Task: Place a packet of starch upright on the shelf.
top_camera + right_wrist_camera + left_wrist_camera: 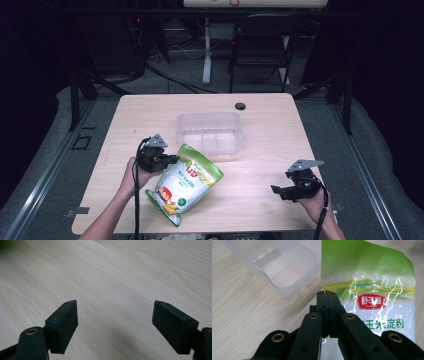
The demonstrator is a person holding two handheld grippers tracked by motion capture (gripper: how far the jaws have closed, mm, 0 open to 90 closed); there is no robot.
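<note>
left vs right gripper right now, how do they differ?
The left gripper is shut, its fingers pinched on the side edge of the green and white food pouch; the right gripper stands wide open with bare table between its fingers. In the high view the left one sits beside the clear plastic bin, the right one apart near the table's right edge. Both are black and hand-held.

Clear plastic bin (210, 135) on wooden table (270, 125); dark chair (260, 47) beyond far edge.
</note>
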